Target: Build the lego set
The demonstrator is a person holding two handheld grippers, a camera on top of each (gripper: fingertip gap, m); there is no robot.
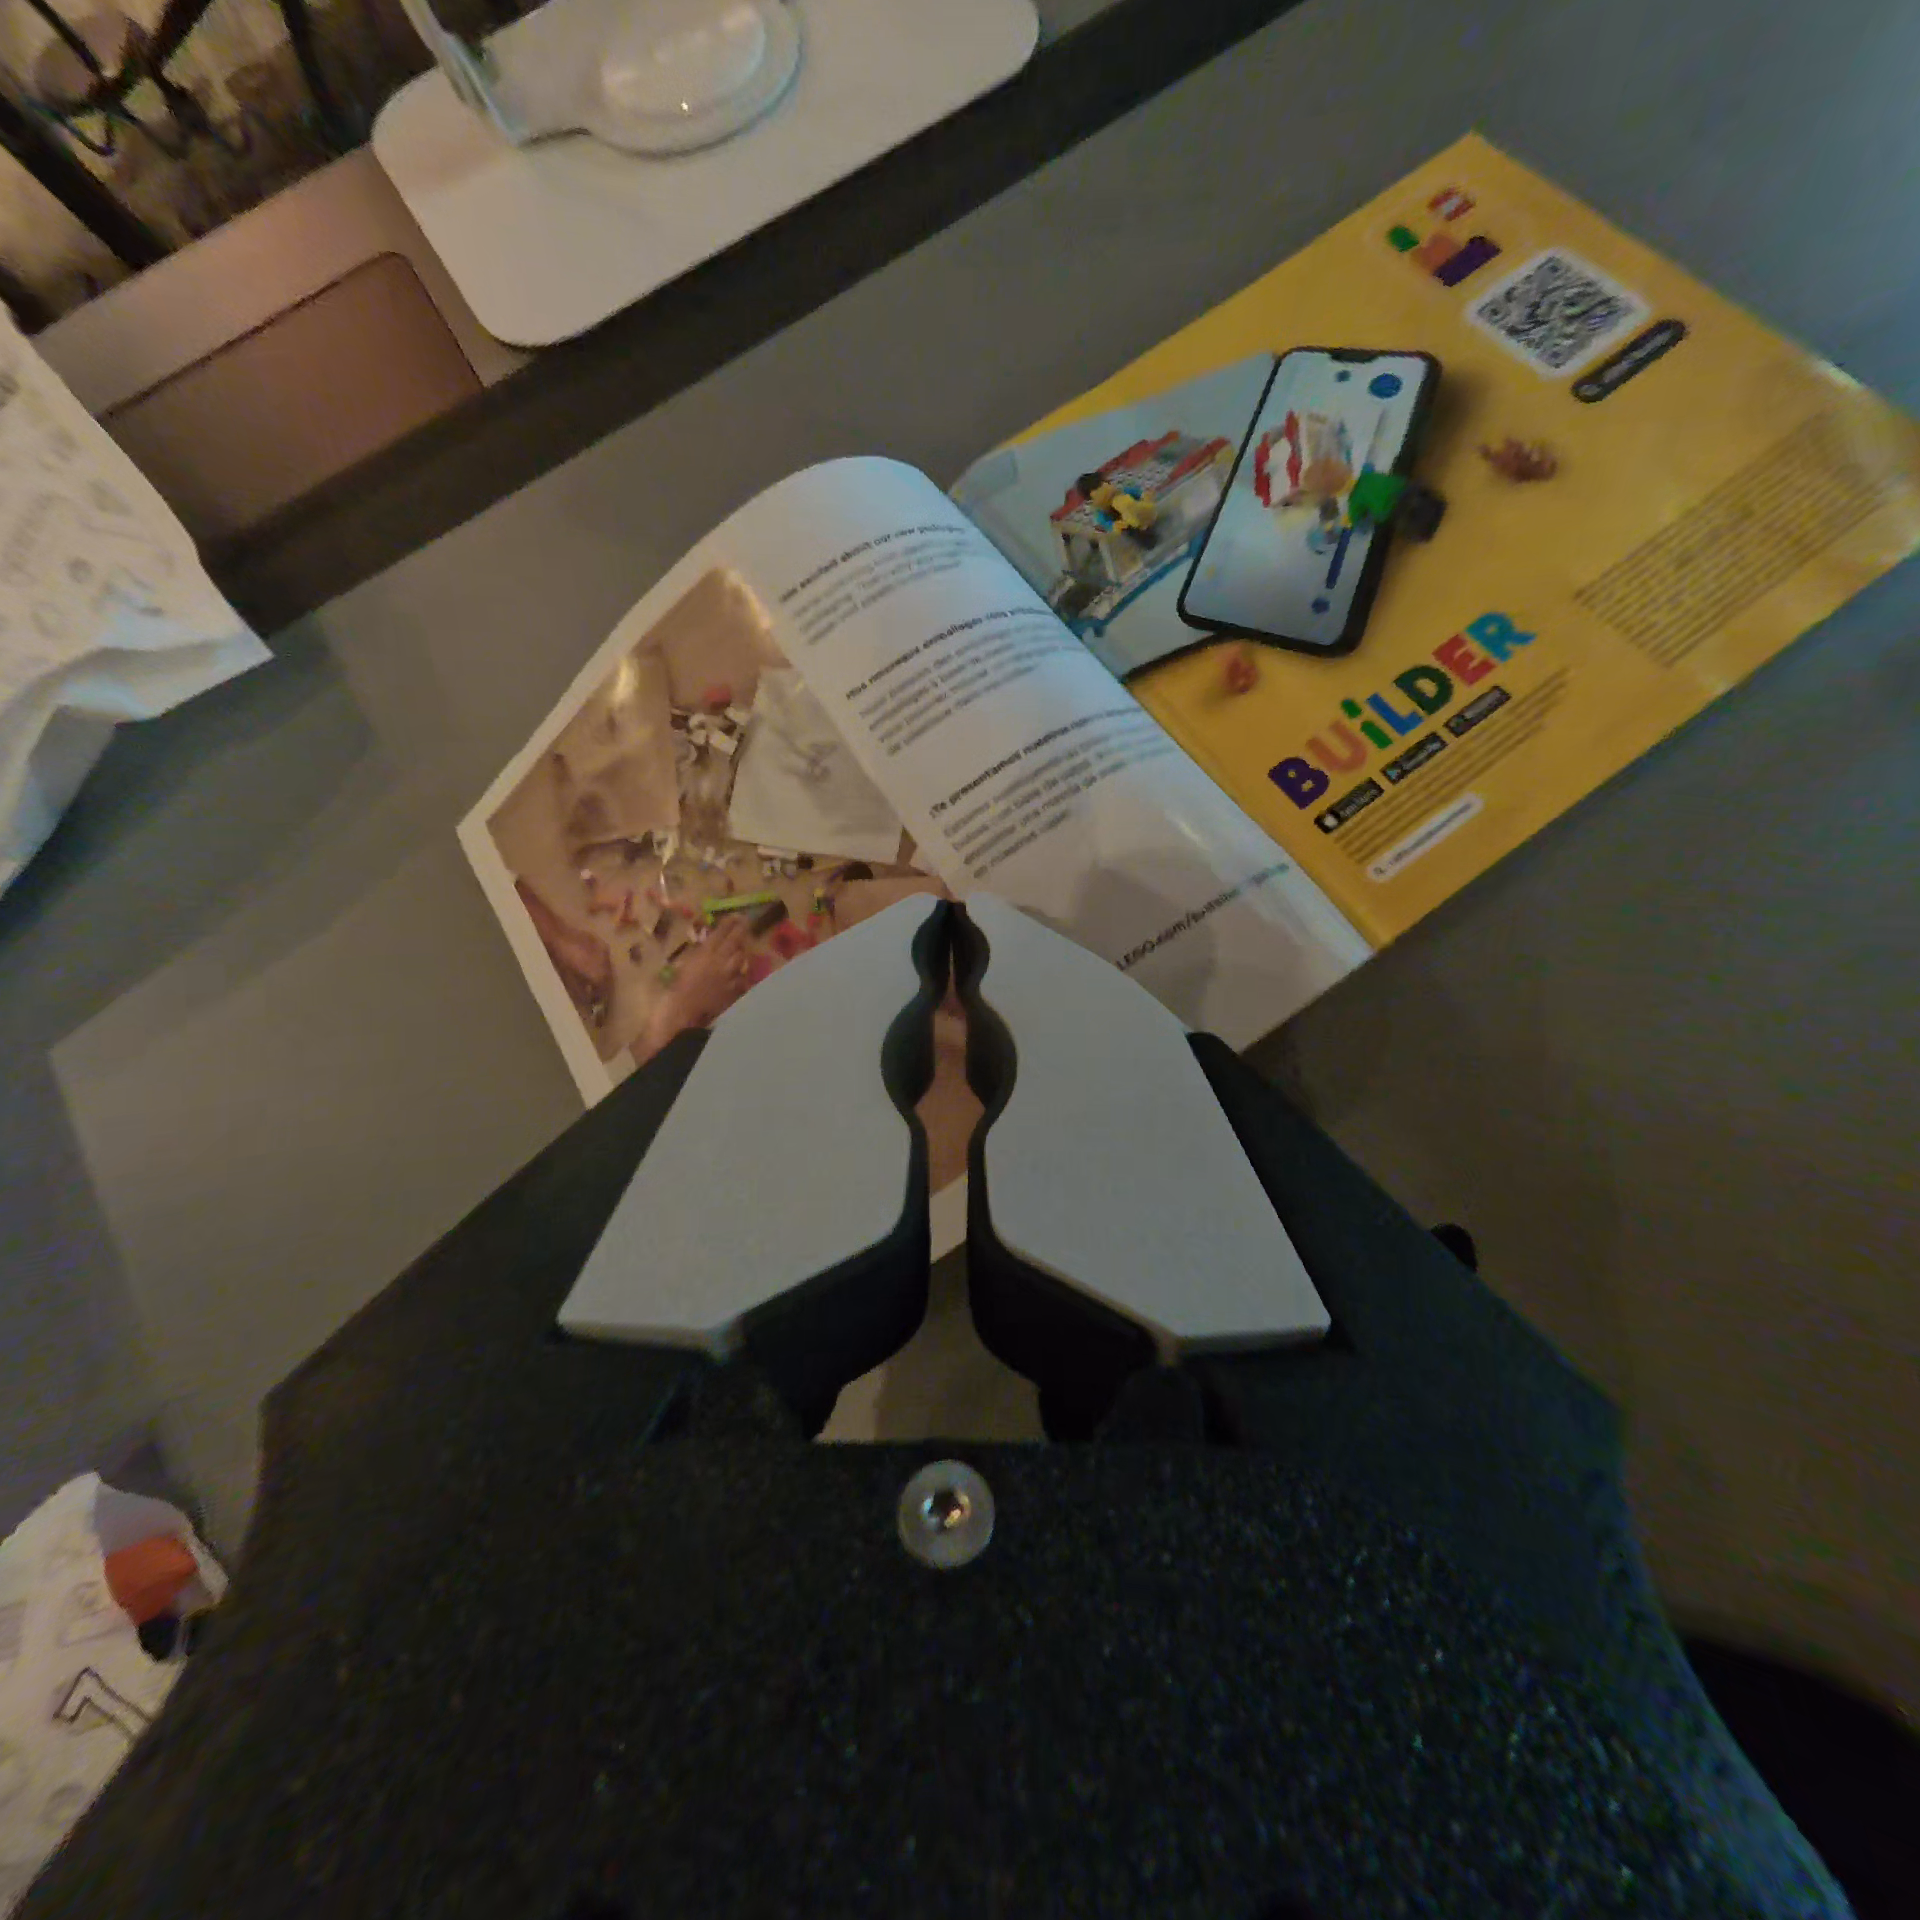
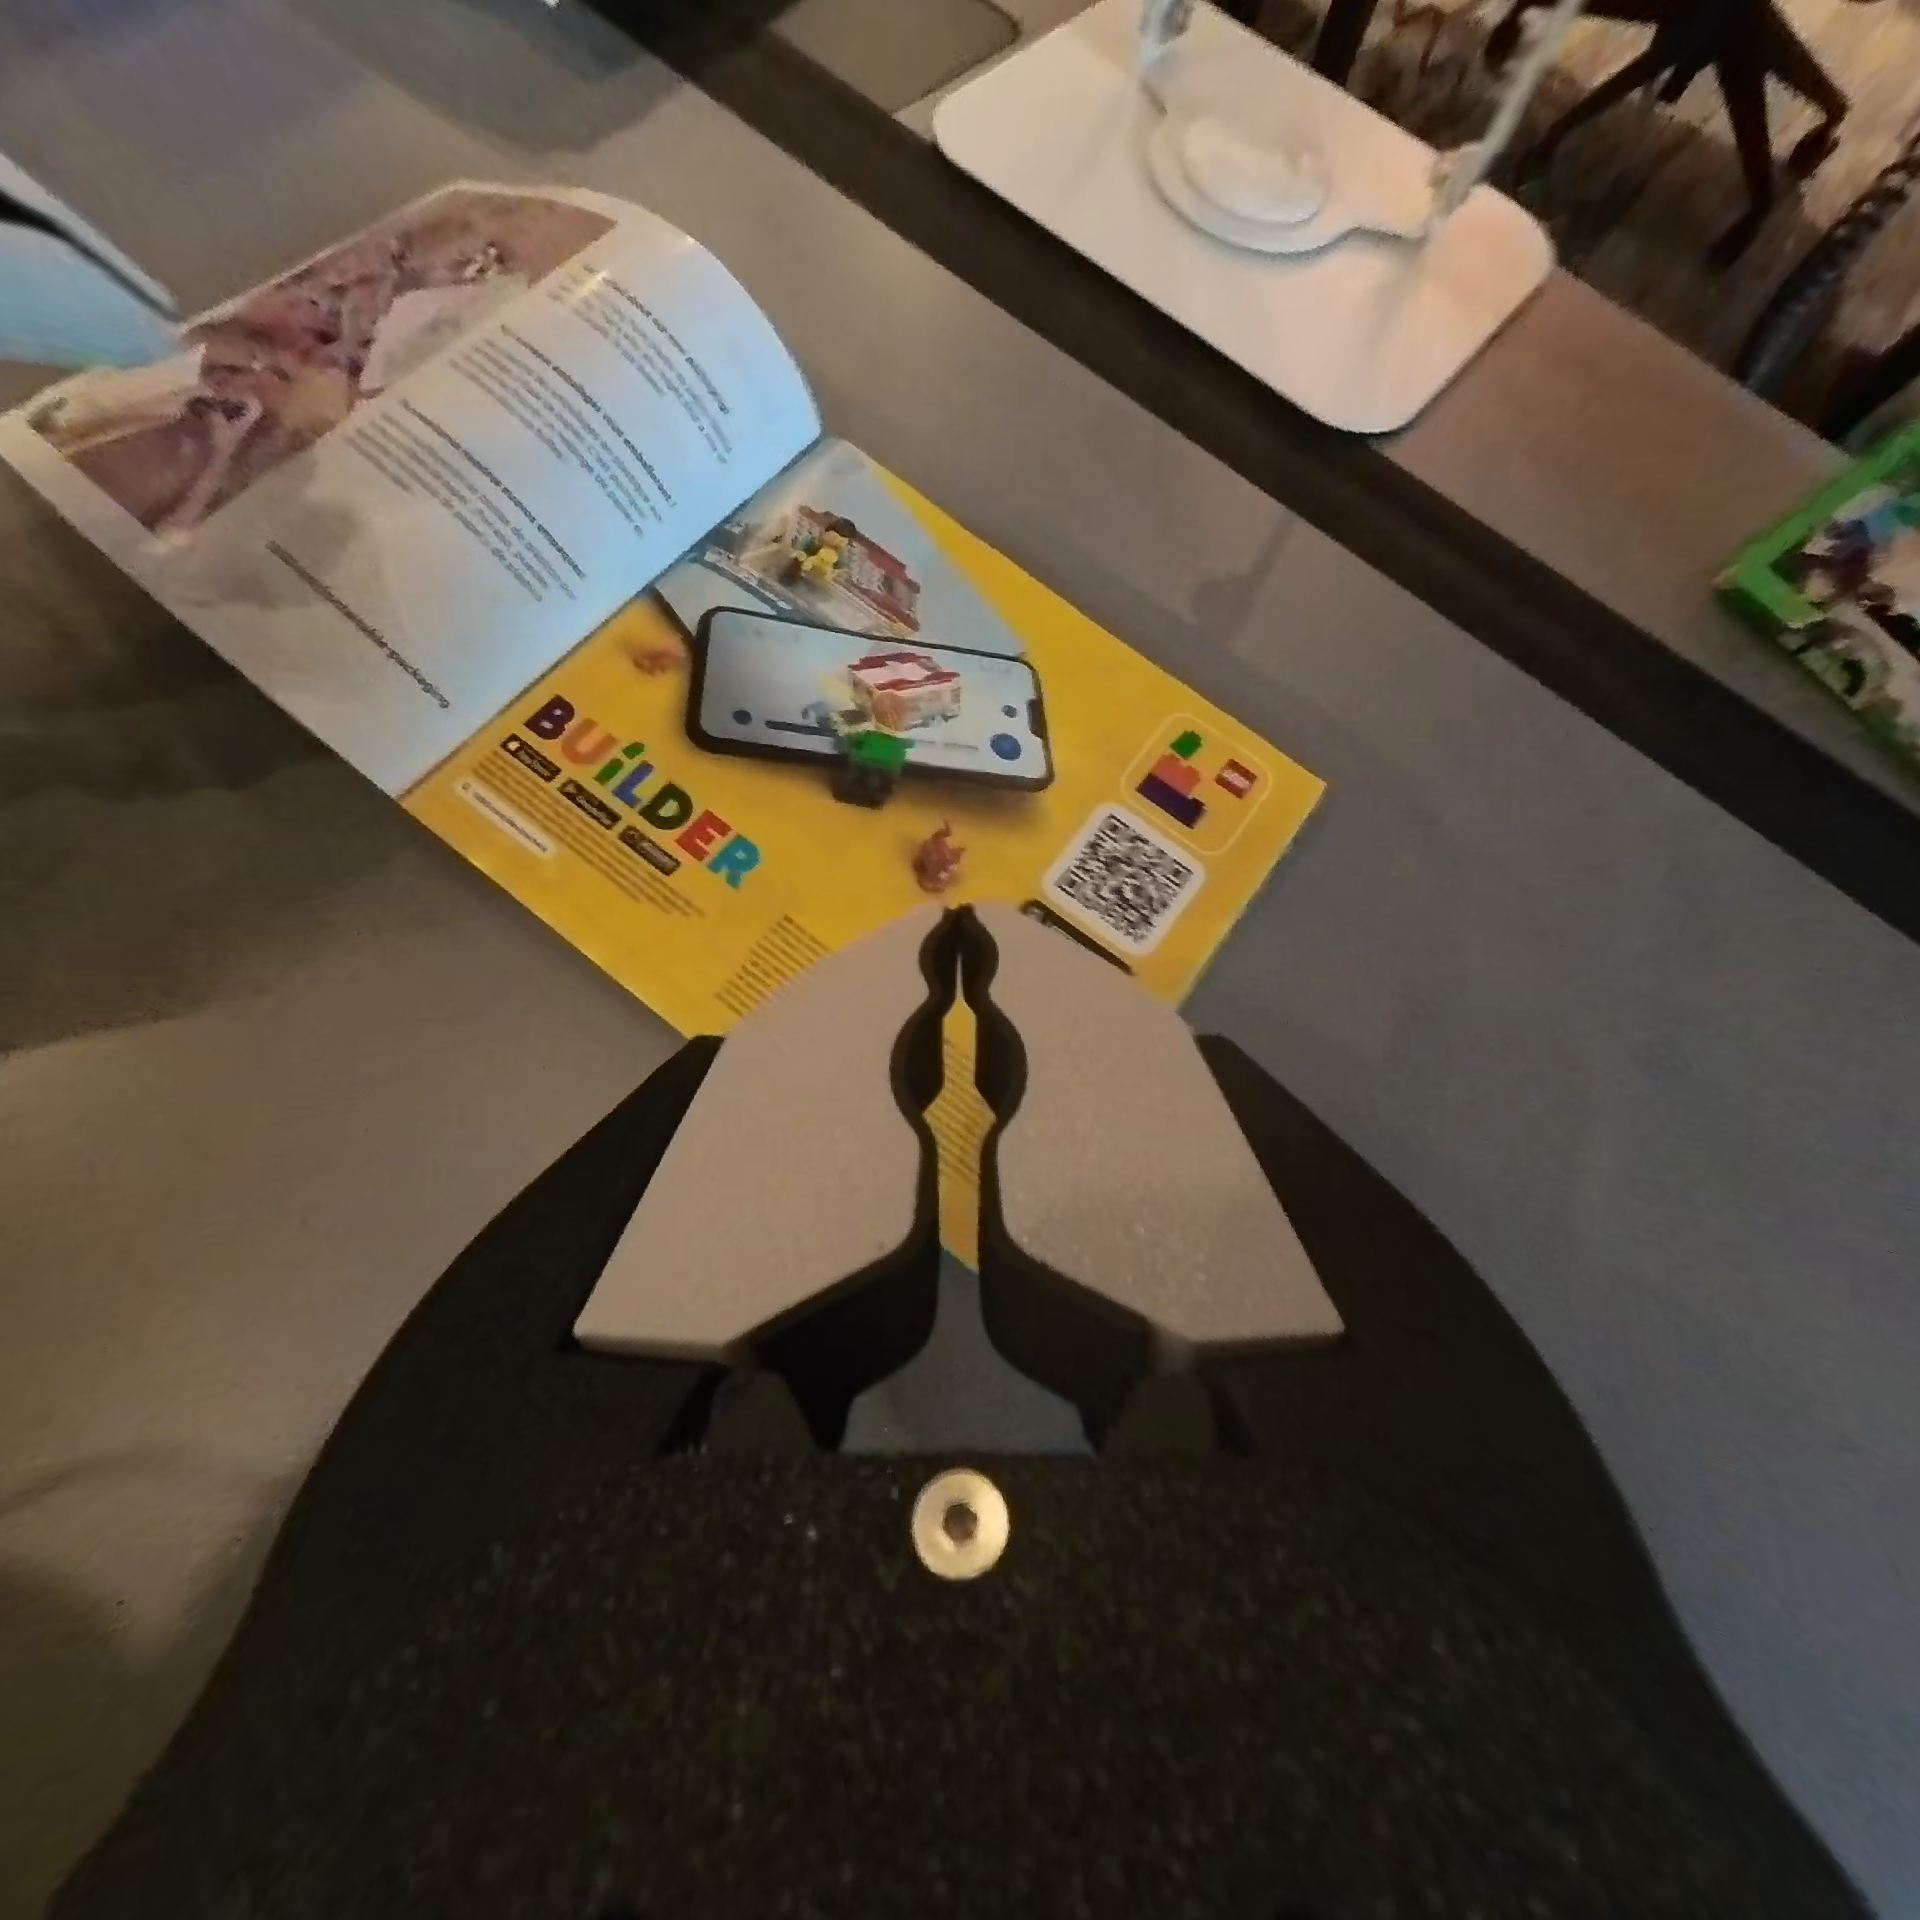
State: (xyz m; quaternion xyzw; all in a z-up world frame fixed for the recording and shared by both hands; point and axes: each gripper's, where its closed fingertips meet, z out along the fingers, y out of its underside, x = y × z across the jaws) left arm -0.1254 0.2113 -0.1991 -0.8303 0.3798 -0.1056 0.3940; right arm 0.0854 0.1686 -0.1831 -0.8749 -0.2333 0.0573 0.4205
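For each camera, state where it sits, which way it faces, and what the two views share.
Left wrist view: on the left hand-held gripper, looking down along its shut fingers at the instruction booklet on the grey table.
Right wrist view: on the right hand-held gripper, fingers shut, over the booklet's yellow page.
Shared: booklet, table, white tray.

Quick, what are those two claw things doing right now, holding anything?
Left gripper: closed, fingers empty, over the open instruction booklet.
Right gripper: closed, holding nothing, above the booklet's yellow page.
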